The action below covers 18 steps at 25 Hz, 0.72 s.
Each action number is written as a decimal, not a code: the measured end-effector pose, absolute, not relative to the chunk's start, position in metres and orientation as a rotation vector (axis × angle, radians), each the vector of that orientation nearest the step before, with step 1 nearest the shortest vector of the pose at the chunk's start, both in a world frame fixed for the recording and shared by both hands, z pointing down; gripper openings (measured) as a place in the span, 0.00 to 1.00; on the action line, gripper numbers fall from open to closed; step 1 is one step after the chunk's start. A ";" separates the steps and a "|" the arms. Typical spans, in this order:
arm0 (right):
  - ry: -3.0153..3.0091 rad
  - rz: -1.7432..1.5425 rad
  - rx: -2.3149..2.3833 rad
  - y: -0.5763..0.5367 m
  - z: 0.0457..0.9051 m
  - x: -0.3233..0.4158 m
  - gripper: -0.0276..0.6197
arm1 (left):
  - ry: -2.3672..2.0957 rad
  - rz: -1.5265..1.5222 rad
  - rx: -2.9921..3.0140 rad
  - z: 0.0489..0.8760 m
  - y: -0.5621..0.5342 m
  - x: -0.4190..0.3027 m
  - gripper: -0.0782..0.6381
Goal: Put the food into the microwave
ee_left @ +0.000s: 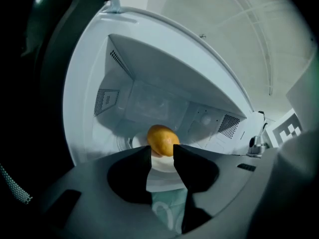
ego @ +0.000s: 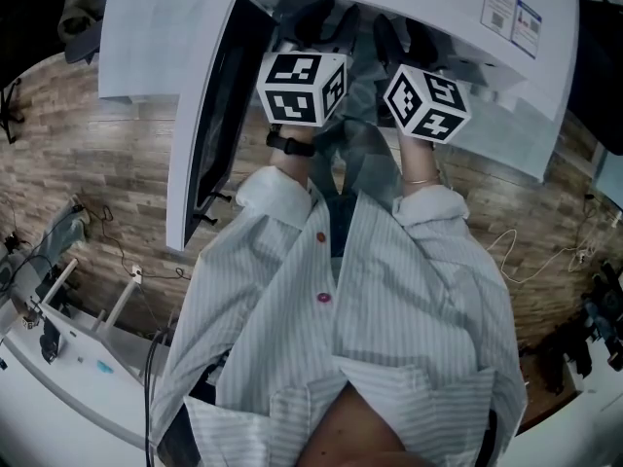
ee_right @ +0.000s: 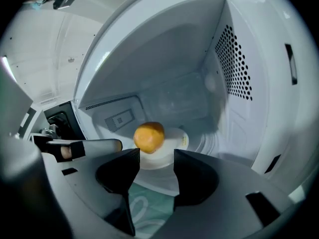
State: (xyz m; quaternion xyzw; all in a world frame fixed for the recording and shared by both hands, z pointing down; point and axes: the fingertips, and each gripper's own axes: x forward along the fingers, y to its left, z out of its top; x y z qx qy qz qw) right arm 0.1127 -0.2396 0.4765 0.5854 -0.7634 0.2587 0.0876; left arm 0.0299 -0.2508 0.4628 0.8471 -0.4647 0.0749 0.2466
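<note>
Well, the orange food [ee_right: 149, 137] (rounded, smooth-skinned) sits on a white plate [ee_right: 182, 139].

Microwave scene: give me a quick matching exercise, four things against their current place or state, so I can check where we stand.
Things:
1. orange fruit
2. white plate
3. microwave door
4. left gripper

Places or states:
A. swung open
B. jaws apart, nothing held
C. lying on the plate
D. inside, under the fruit

Pairs: 1-C, 2-D, 3-A, 4-B.
</note>
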 end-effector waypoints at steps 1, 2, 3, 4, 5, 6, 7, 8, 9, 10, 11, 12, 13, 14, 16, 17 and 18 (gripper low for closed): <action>-2.282 0.770 1.734 -0.238 0.474 0.112 0.40 | -1.269 0.201 2.310 0.460 -0.248 0.031 0.31; -2.293 0.773 1.722 -0.236 0.471 0.111 0.40 | -1.268 0.199 2.309 0.457 -0.246 0.031 0.31; -2.304 0.778 1.707 -0.234 0.468 0.110 0.40 | -1.266 0.198 2.310 0.453 -0.243 0.032 0.31; -2.316 0.782 1.692 -0.232 0.464 0.109 0.39 | -1.264 0.197 2.312 0.449 -0.239 0.033 0.30; -2.327 0.782 1.679 -0.229 0.460 0.108 0.39 | -1.262 0.198 2.316 0.446 -0.236 0.034 0.30; -2.338 0.777 1.669 -0.227 0.455 0.107 0.39 | -1.262 0.200 2.321 0.441 -0.234 0.035 0.30; -2.347 0.766 1.661 -0.225 0.450 0.106 0.39 | -1.265 0.201 2.324 0.437 -0.231 0.035 0.29; -2.356 0.749 1.653 -0.223 0.445 0.105 0.39 | -1.271 0.199 2.326 0.433 -0.229 0.035 0.28; -2.363 0.726 1.643 -0.220 0.440 0.104 0.38 | -1.280 0.196 2.327 0.428 -0.226 0.035 0.28; -2.370 0.704 1.630 -0.218 0.436 0.102 0.37 | -1.290 0.193 2.329 0.423 -0.224 0.034 0.28; -2.378 0.689 1.616 -0.217 0.432 0.101 0.37 | -1.299 0.191 2.332 0.418 -0.223 0.033 0.28; -2.387 0.683 1.603 -0.215 0.428 0.099 0.36 | -1.305 0.188 2.336 0.413 -0.221 0.033 0.28; -2.395 0.680 1.592 -0.214 0.425 0.098 0.34 | -1.309 0.186 2.341 0.408 -0.219 0.033 0.28; -2.402 0.677 1.586 -0.212 0.421 0.097 0.33 | -1.313 0.186 2.345 0.403 -0.217 0.033 0.28; -2.414 0.667 1.583 -0.209 0.413 0.096 0.29 | -1.318 0.187 2.355 0.394 -0.214 0.033 0.27; -2.421 0.659 1.581 -0.208 0.408 0.095 0.27 | -1.317 0.182 2.357 0.390 -0.212 0.032 0.27; -2.428 0.649 1.577 -0.207 0.404 0.094 0.25 | -1.314 0.173 2.355 0.386 -0.211 0.031 0.27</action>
